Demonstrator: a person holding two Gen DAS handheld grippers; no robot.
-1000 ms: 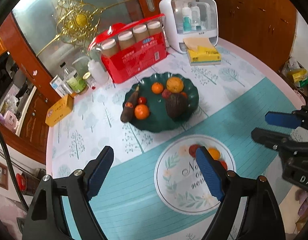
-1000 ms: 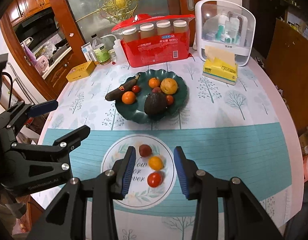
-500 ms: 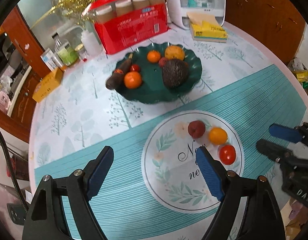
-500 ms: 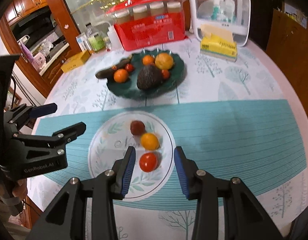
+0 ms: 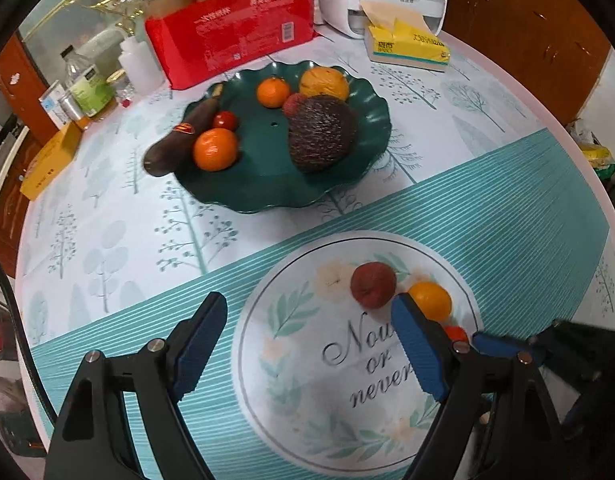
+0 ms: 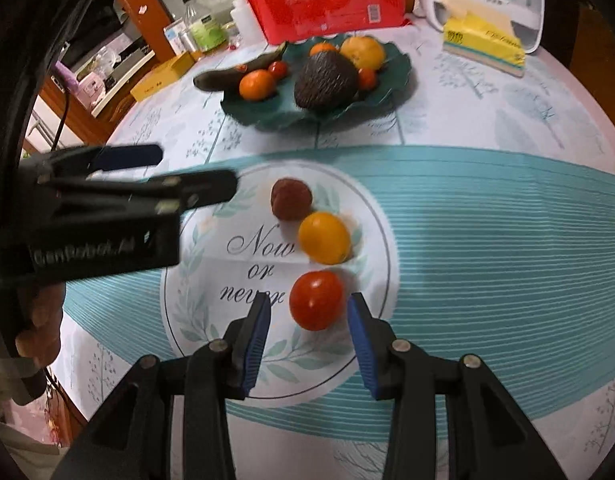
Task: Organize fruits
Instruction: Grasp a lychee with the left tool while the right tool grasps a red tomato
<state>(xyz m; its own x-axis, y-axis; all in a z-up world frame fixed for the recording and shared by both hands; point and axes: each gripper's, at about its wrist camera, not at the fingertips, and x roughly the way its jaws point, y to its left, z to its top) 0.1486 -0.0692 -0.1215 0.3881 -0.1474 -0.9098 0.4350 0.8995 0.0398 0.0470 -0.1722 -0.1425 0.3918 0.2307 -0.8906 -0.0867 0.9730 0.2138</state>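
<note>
Your right hand-held gripper (image 6: 308, 322) is hanging released before the round red tomato (image 6: 316, 300); the left view is largely hiding it. Your left hand-held gripper (image 5: 307, 344) is standing released.

Tomato (image 5: 454, 333) mostly hidden behind left claw (image 5: 307, 344) — bottles (image 6: 201, 28) blurred

Both grippers point steeply down, left gripper (image 5: 307, 344) fingers wide apart, right gripper (image 6: 309, 316) fingers narrower, unclosed.

Your bench (image 5: 507, 184) is evenly lit from overhead with soft, short shadows; the far clutter smears with motion blur, and fisheye bending darkens every corner.
</note>
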